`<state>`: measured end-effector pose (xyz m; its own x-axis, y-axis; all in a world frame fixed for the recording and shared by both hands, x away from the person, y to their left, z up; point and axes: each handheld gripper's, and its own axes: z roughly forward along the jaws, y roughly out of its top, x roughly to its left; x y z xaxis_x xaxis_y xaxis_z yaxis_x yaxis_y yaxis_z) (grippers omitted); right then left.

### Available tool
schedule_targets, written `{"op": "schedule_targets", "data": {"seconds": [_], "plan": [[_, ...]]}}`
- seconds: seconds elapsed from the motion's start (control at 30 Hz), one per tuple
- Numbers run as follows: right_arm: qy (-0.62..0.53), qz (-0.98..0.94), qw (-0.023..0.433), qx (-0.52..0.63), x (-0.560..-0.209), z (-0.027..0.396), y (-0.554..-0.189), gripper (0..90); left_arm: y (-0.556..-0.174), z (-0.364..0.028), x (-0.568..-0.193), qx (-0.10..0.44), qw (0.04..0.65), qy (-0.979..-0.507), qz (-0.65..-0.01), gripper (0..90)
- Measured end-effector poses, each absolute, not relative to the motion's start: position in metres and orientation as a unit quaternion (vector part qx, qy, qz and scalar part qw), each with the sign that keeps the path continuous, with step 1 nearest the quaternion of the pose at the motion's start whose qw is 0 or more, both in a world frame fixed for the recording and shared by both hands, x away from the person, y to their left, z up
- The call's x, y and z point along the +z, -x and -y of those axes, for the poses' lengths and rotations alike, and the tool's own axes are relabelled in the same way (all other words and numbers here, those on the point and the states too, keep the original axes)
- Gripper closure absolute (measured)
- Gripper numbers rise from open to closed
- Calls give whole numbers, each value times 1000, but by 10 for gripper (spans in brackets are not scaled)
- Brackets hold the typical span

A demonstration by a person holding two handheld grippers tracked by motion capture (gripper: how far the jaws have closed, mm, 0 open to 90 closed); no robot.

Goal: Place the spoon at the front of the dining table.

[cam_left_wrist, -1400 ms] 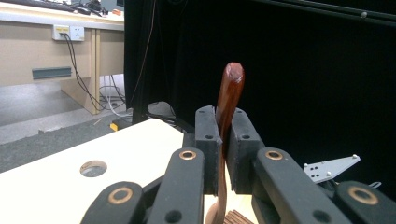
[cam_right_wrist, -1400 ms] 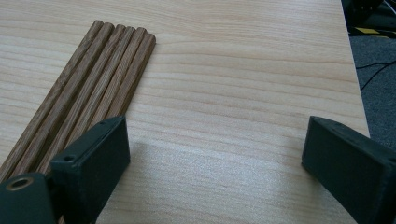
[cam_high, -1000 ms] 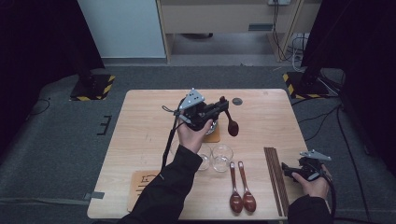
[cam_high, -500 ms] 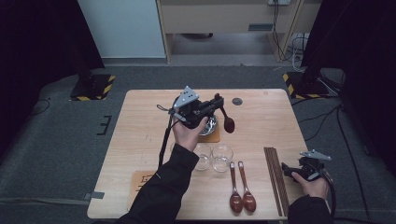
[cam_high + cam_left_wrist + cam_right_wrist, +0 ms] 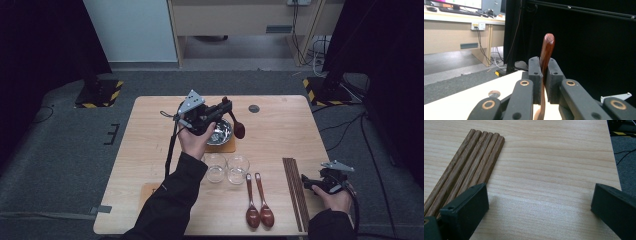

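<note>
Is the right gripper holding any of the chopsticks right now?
No, the right gripper stands open over bare table, with the chopsticks lying off to the side of one jaw.

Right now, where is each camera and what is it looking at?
High view: above the table, looking down; both forearms show.
Left gripper view: on the left tongs, facing sideways past the table edge; jaws clamp a wooden spoon.
Right gripper view: on the open right tongs, facing down.
Shared: chopsticks.

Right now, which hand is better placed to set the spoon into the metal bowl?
Left, probably: the left gripper is shut on the wooden spoon beside the metal bowl; the right gripper rests open by the chopsticks.
</note>
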<state>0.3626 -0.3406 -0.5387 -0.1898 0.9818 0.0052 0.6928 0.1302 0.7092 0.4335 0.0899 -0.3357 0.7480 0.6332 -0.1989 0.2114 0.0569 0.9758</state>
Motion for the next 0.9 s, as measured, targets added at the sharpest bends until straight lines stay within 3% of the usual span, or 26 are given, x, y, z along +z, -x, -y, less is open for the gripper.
{"op": "schedule_targets", "data": {"seconds": [0.9], "plan": [[-588, -711, 242, 298, -539, 341, -363, 14, -448, -113, -336, 183, 648, -657, -340, 841]]}}
